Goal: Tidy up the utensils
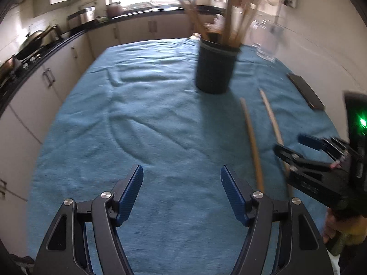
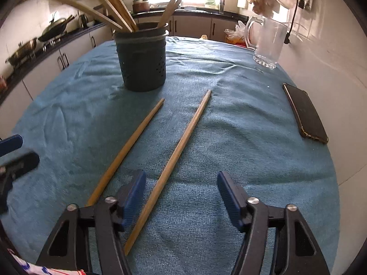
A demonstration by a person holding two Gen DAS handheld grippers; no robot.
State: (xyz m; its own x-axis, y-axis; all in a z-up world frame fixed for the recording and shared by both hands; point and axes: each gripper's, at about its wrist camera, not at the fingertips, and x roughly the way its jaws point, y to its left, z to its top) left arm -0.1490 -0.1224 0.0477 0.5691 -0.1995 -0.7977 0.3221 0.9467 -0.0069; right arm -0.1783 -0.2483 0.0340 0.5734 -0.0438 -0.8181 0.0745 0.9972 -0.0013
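Low in the right wrist view, we saw the right gripper spread, one chopstick lying between its pads untouched, a second chopstick left of it. Across the blue cloth at upper centre stood the utensil holder. We noted the left gripper spread and empty.

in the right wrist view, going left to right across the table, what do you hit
Left gripper at the edge → left chopstick → dark utensil holder → right chopstick → glass mug → phone.
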